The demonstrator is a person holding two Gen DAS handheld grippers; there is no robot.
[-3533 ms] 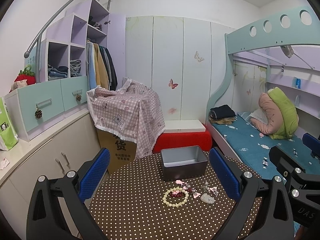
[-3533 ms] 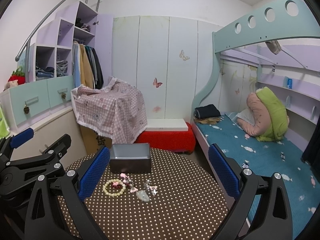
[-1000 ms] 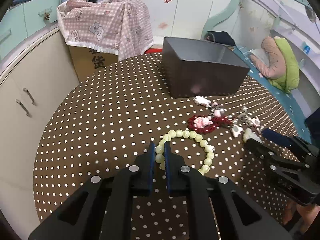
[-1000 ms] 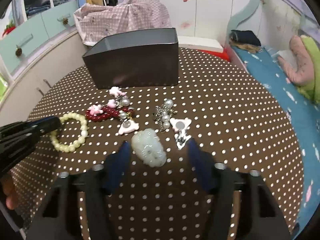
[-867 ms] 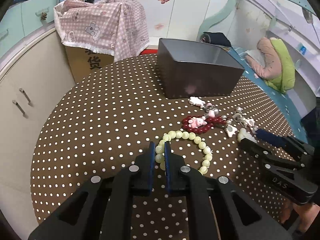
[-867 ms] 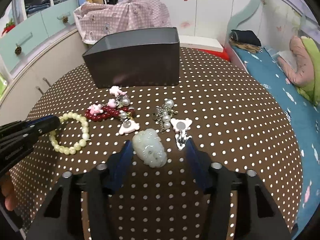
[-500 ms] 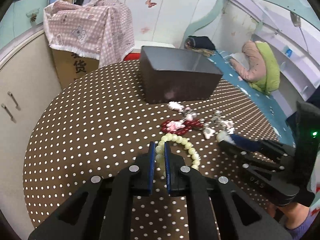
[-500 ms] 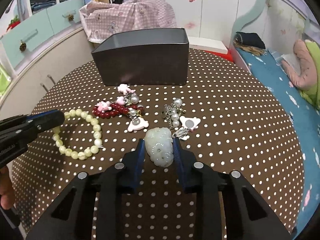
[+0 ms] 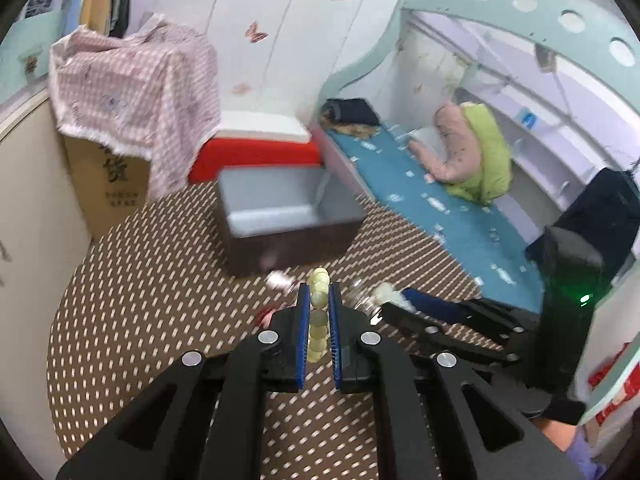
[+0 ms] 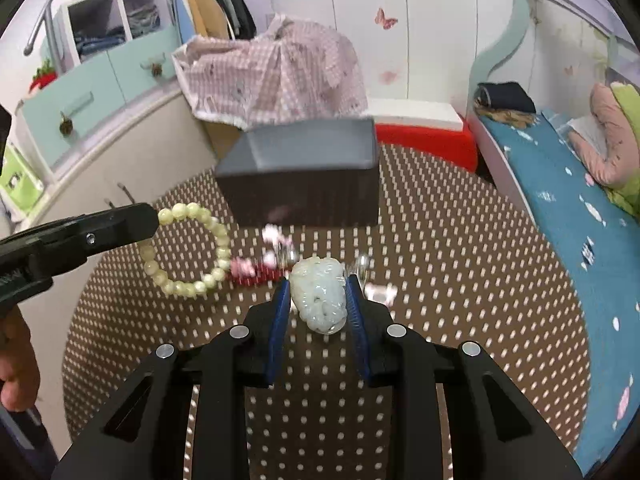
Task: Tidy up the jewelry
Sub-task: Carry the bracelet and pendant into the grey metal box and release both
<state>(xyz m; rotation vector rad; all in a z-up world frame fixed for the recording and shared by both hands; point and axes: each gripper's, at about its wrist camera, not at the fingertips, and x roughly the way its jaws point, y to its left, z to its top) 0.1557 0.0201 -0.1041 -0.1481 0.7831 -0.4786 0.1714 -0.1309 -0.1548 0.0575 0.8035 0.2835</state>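
A: Above the dotted table [image 10: 460, 264], what does the left gripper [image 9: 319, 300] hold?
B: It pinches the bead bracelet [image 10: 188, 250], lifted.
A: The right gripper [image 10: 318, 292]?
B: It clamps the jade pendant [image 10: 320, 296], before the dark box [image 10: 304, 176].

Cardboard box [image 9: 116, 188] under pink cloth: large character, probably 货; smaller print below illegible.

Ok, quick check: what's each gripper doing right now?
Left gripper: shut on the pale bead bracelet, lifted off the table.
Right gripper: shut on the white jade pendant.
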